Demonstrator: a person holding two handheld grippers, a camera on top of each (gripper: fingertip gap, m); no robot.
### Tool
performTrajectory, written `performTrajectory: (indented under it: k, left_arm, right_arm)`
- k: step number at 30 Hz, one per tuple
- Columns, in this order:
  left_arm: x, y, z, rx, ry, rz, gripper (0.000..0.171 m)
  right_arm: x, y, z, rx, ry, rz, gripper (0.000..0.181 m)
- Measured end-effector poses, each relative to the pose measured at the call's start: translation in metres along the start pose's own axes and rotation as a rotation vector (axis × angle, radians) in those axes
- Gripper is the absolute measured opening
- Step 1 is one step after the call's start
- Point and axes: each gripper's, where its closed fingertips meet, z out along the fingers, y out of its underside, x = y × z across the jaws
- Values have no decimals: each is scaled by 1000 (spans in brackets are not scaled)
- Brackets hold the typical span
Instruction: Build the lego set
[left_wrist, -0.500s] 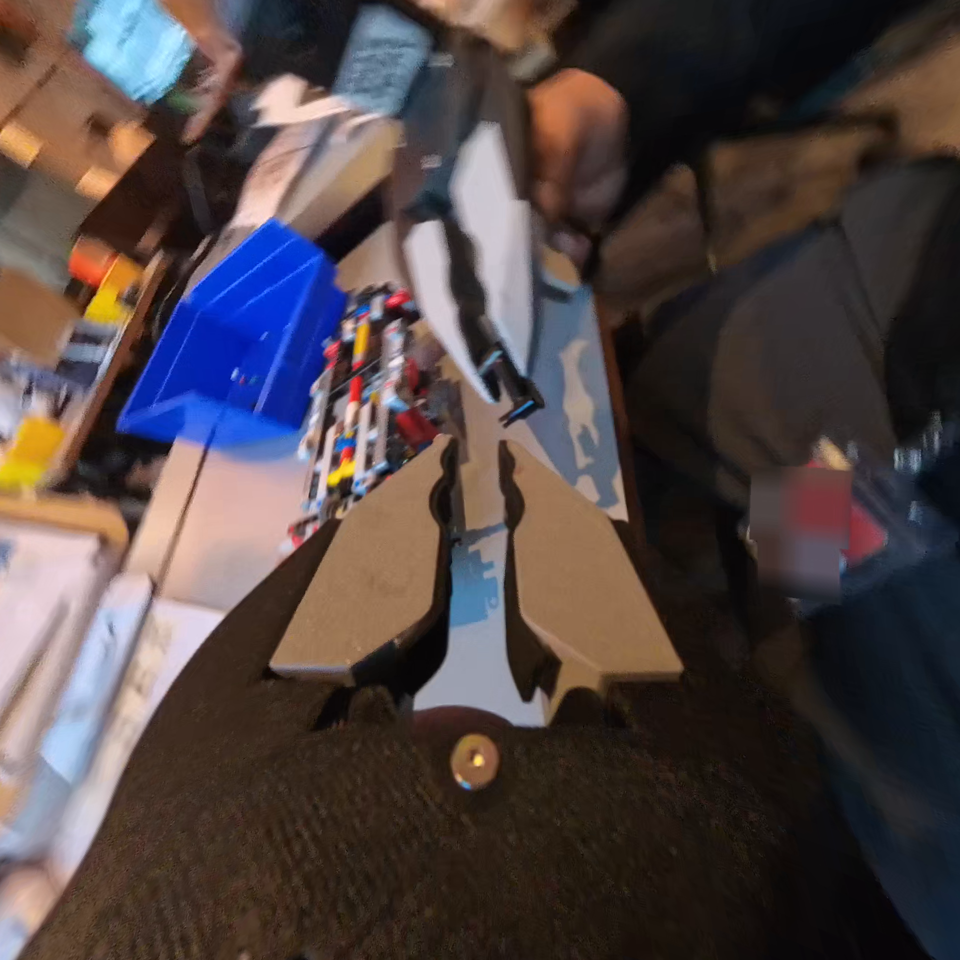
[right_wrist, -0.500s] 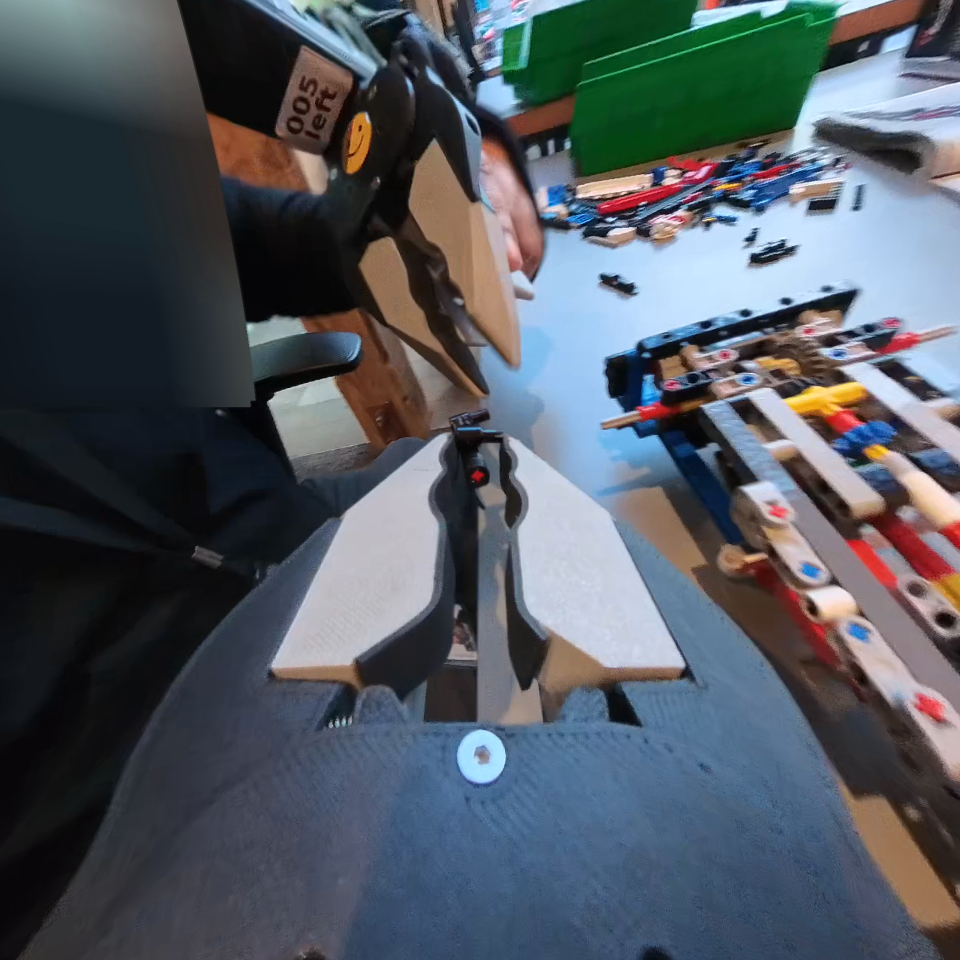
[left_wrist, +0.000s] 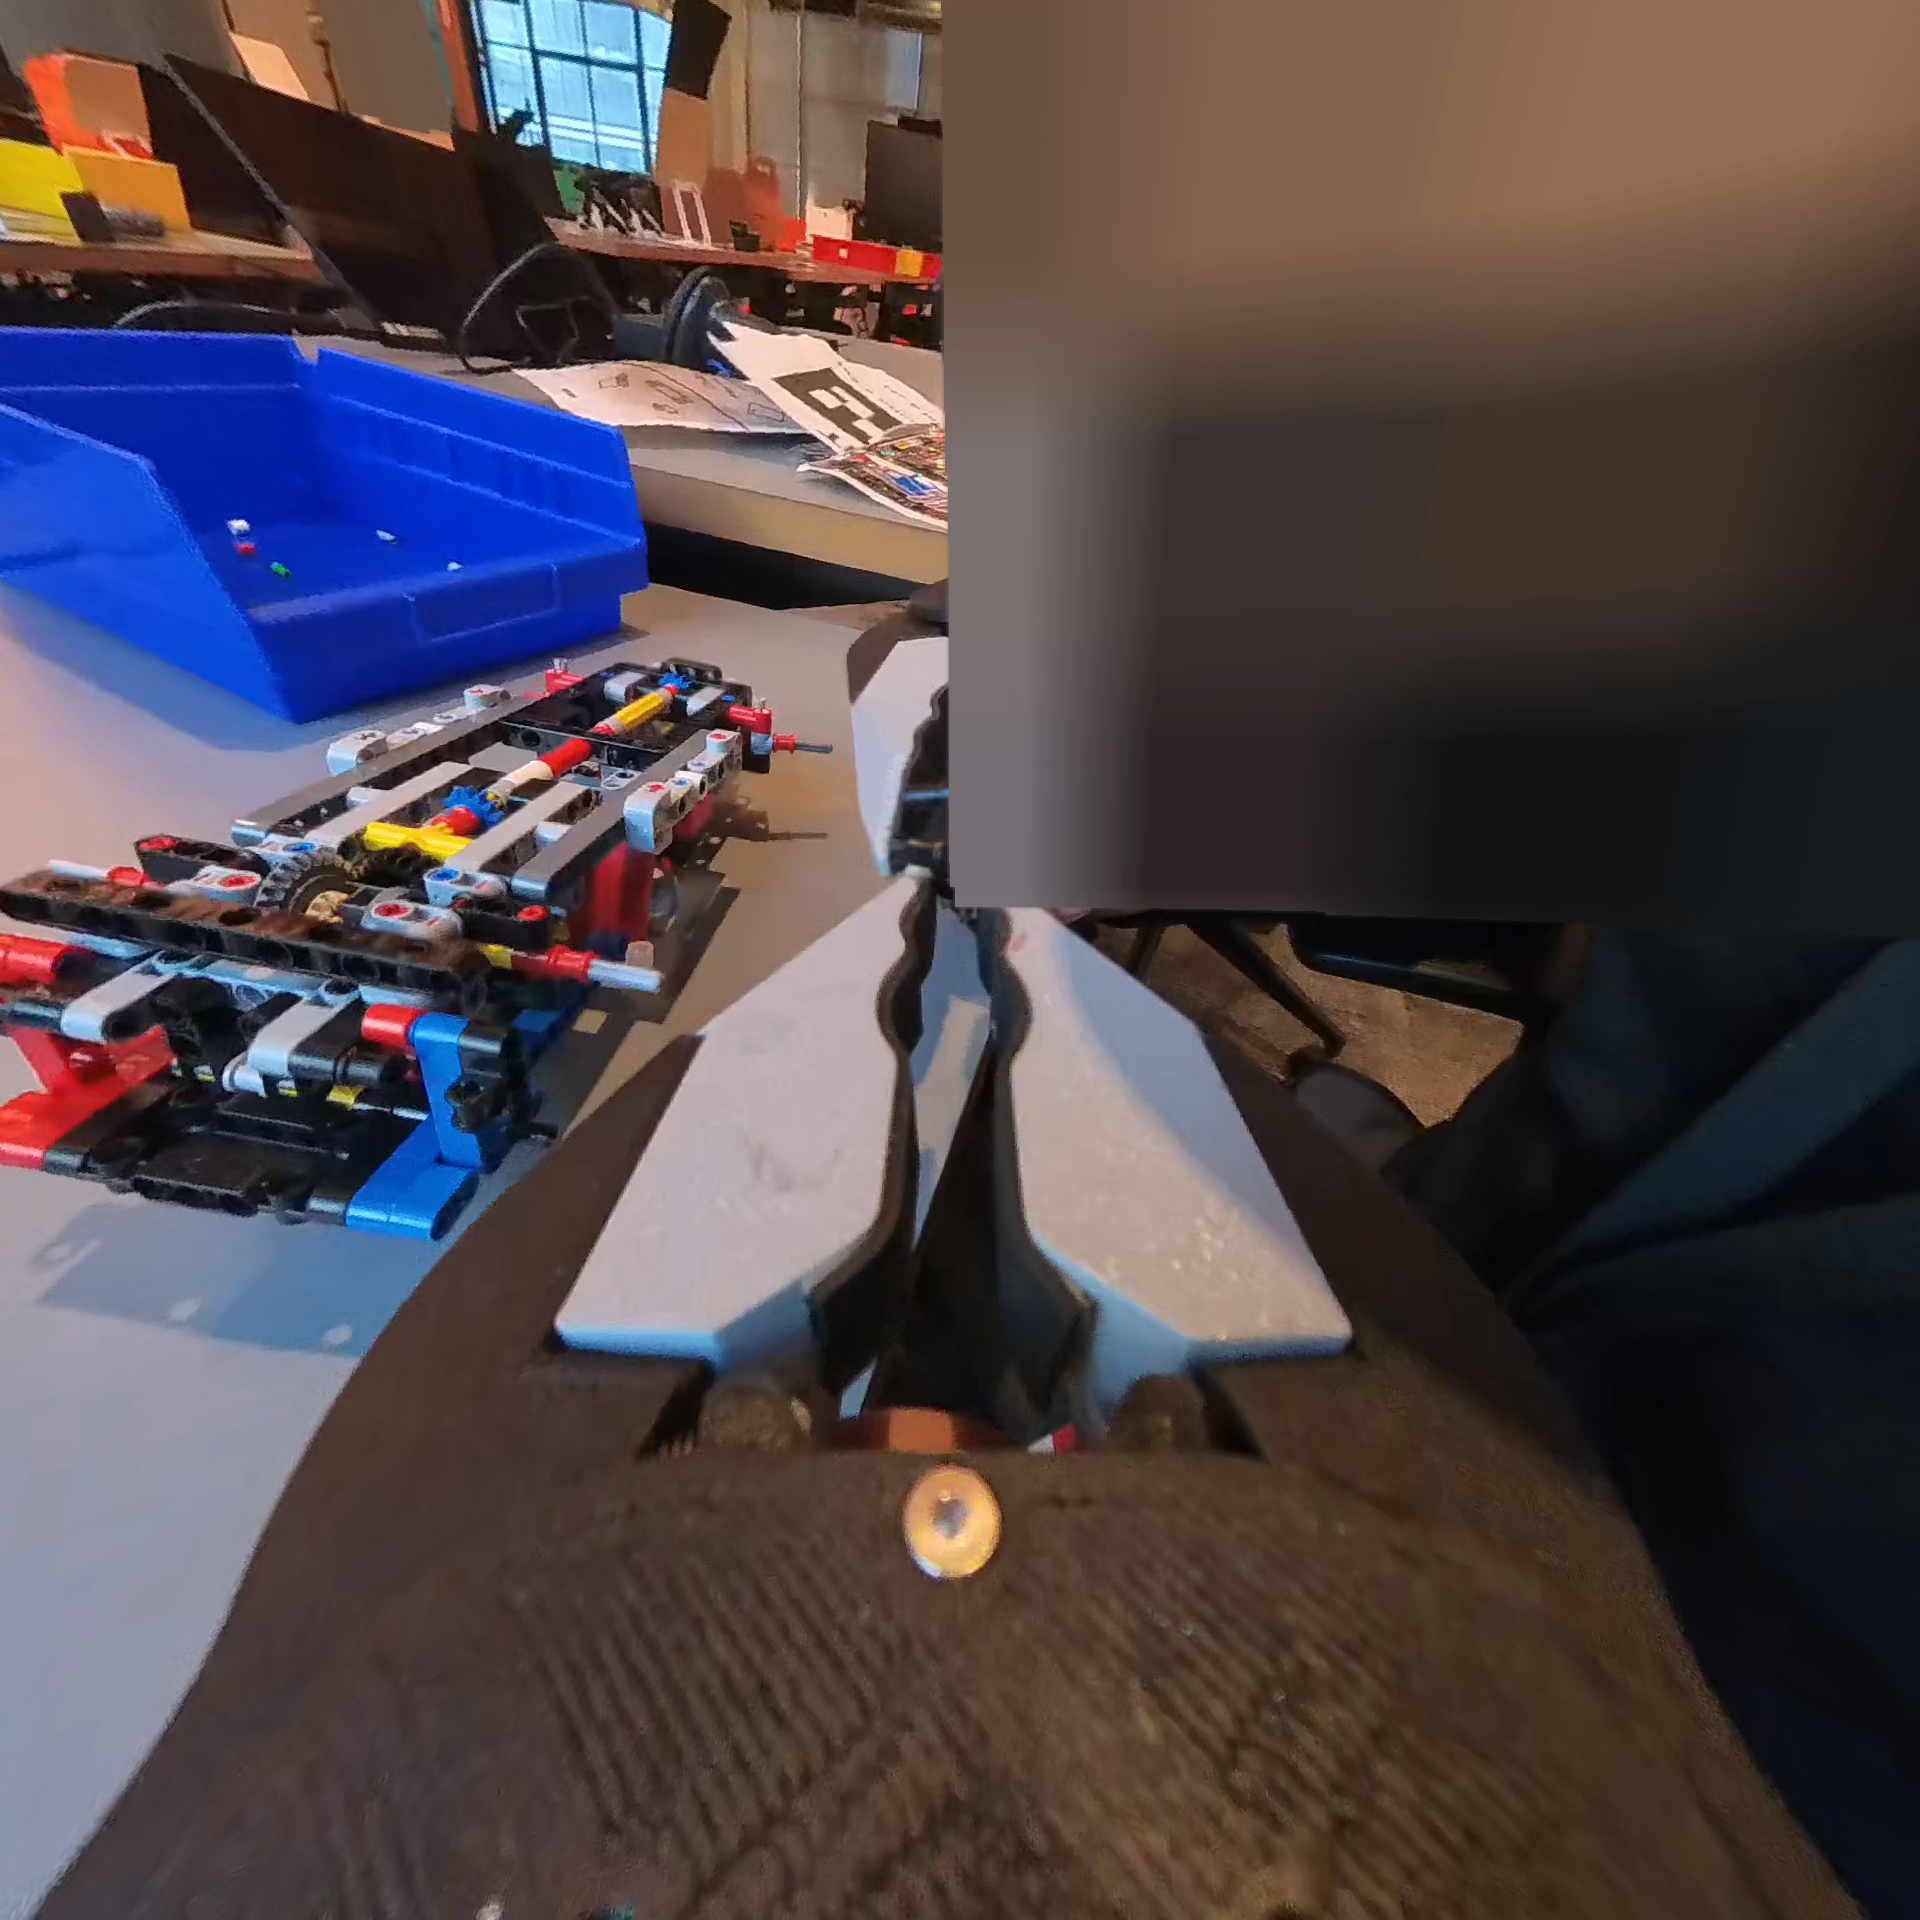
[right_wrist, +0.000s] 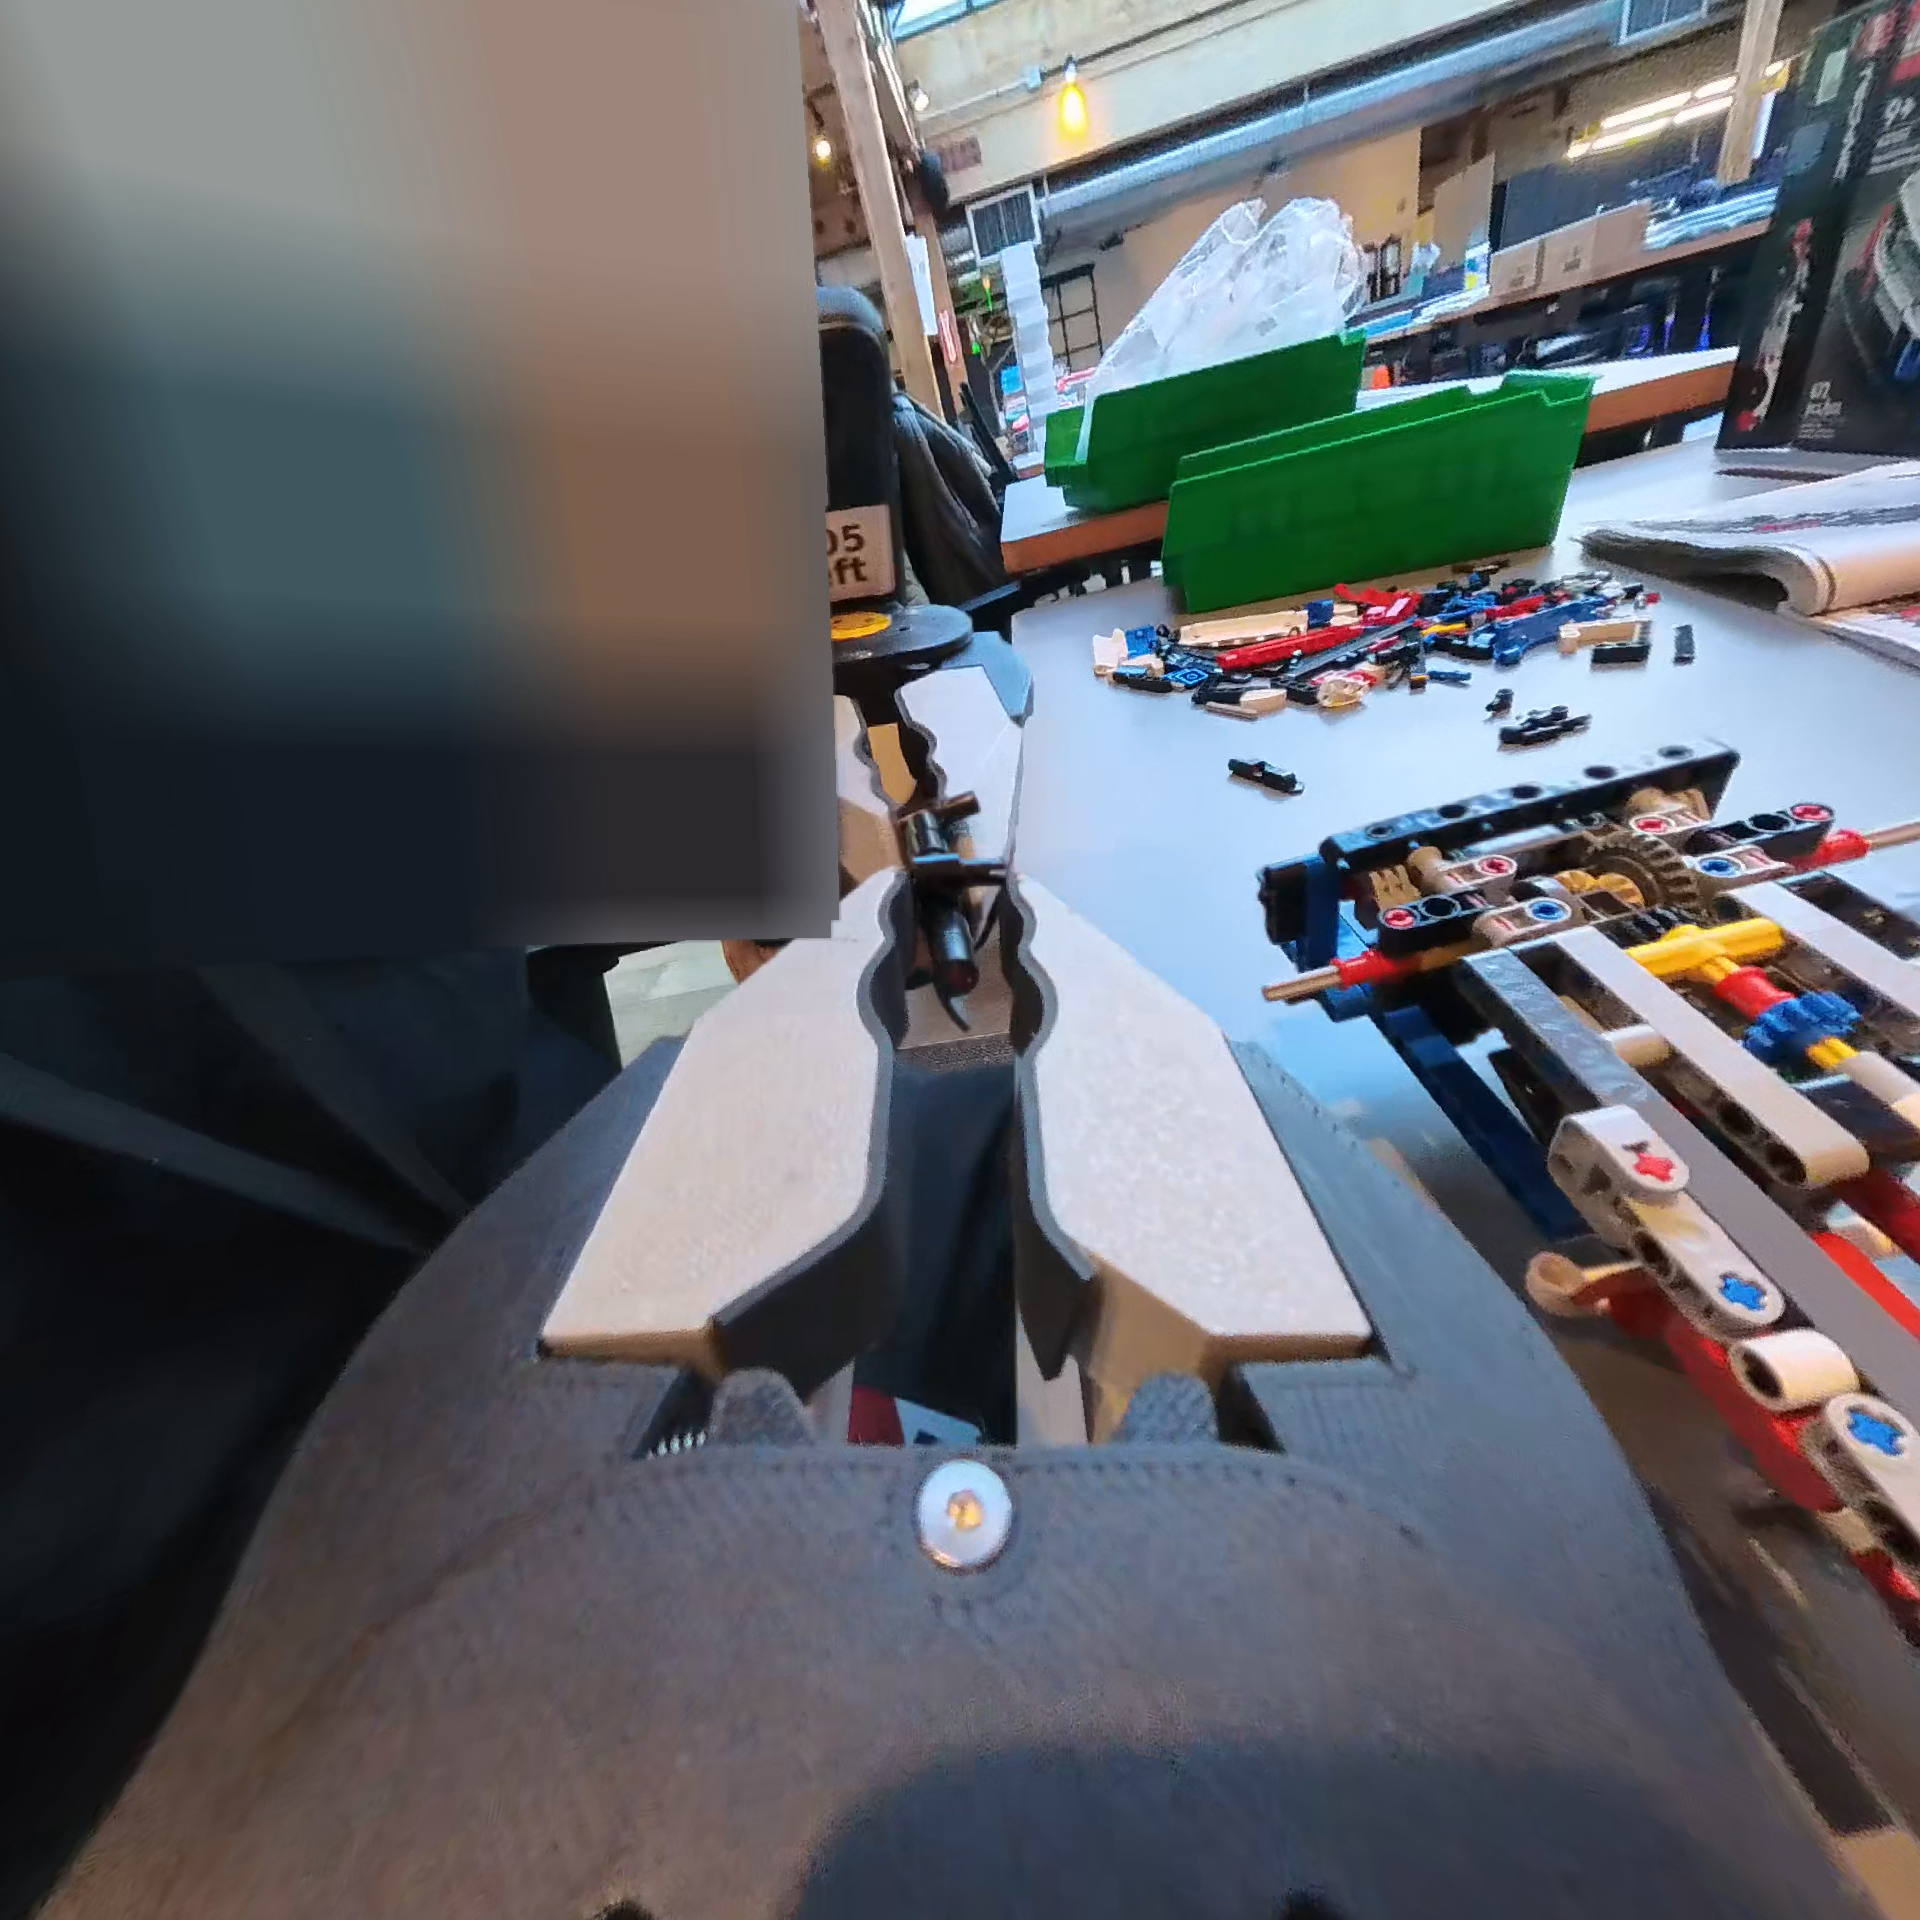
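small black lego piece (right_wrist: 940, 894) pinched at the tips of the right gripper (right_wrist: 954, 891), left gripper (left_wrist: 954, 902) nose to nose with it — fingers narrow, can't tell what they grip, half-built lego car frame (left_wrist: 395, 914) on the table (left_wrist: 156, 1455) beside both — tips partly behind a blur patch

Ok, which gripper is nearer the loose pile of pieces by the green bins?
Left. The left gripper is at the table edge, the loose pile beyond it; the right gripper faces it, farther back.
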Motion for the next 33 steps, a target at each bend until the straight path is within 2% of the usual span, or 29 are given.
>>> performTrajectory:
  k: [4,7,11,13,14,16,20,22,27,29,30,33]
  left_arm:
    - [3,-1,-1,5,9,41,4]
    - [1,6,-2,-35,24,87,4]
    - [-3,17,-7,-94,18,159,4]
    - [-3,19,-8,-111,27,181,4]
    - [-1,20,-8,-119,41,181,4]
    - [-1,22,-7,-135,58,134,4]
    - [-1,23,-5,-133,119,-100,4]
    - [-2,25,-4,-140,120,-132,4]
    - [-3,28,-2,-158,108,-129,4]
    - [-3,29,0,-169,90,-90,4]
    - [-2,31,1,-184,85,-64,4]
    - [3,34,5,-214,71,-2,4]
  right_arm:
    - [-3,0,0,2,-8,-20,12]
    - [-3,8,0,-67,-6,-25,12]
    - [-5,13,1,-102,-41,34,23]
    - [-5,15,1,-108,-37,32,21]
    - [-4,16,1,-116,-23,17,15]
    - [-2,18,1,-138,4,-21,13]
    - [3,19,-1,-160,60,-112,14]
    - [5,22,-2,-185,80,-155,13]
    - [9,24,-4,-211,91,-136,14]
    - [14,22,-7,-222,98,-80,30]
    - [12,18,-7,-209,79,-66,32]
    - [1,11,-1,-206,59,-138,25]
